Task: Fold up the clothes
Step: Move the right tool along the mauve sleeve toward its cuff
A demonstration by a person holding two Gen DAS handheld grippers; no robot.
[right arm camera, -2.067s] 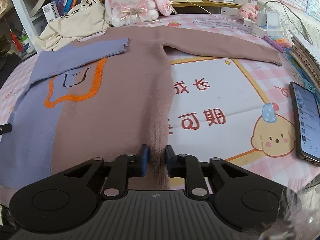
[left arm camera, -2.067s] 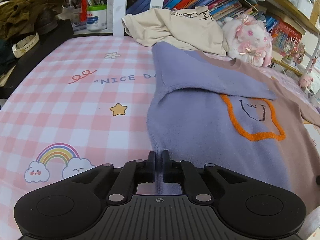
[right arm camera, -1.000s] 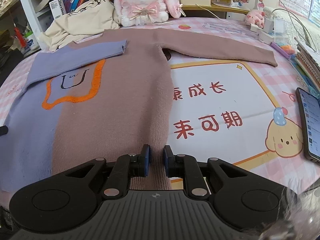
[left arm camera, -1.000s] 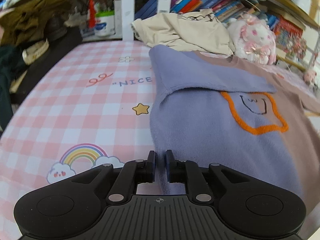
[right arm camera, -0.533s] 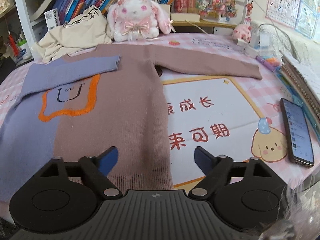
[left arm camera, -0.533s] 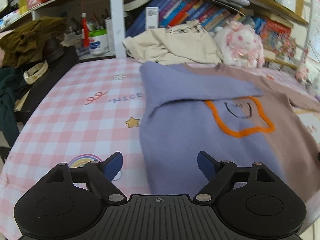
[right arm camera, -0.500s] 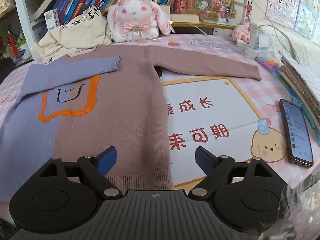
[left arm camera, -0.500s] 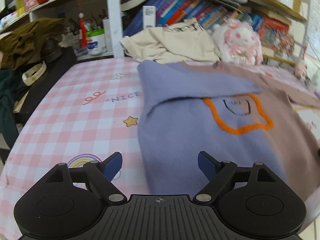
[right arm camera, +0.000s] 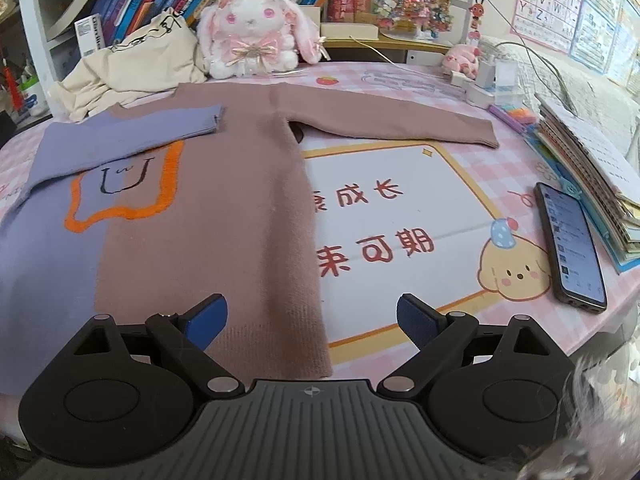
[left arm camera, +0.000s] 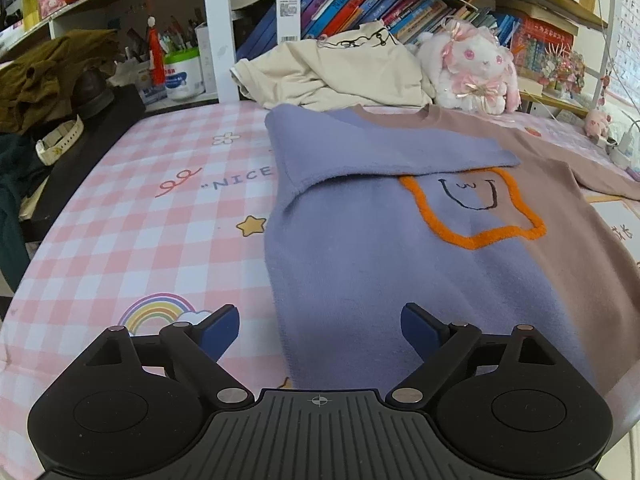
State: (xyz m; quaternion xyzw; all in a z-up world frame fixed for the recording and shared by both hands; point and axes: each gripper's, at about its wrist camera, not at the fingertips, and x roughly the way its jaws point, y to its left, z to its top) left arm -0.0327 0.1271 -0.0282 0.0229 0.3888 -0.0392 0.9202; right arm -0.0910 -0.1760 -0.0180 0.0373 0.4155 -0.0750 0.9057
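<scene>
A half purple, half brown sweater (left arm camera: 380,248) with an orange-outlined face patch lies flat on the pink table (left arm camera: 132,216). Its purple sleeve (left arm camera: 384,148) is folded across the chest. Its brown sleeve (right arm camera: 392,124) stretches out to the right. My left gripper (left arm camera: 320,328) is open and empty, above the sweater's near left hem. My right gripper (right arm camera: 312,318) is open and empty, above the sweater's (right arm camera: 208,224) near right hem.
A cream garment (left arm camera: 332,72) and a plush rabbit (right arm camera: 252,36) sit at the table's back, under bookshelves. A phone (right arm camera: 570,248), stacked books (right arm camera: 588,160) and chargers (right arm camera: 486,84) lie at the right. Dark clothes (left arm camera: 52,72) and a watch (left arm camera: 58,142) lie at the left.
Both grippers were shut on the sweater's near hem, then opened and let it go. Both have since pulled back and up a little; the sweater lies flat.
</scene>
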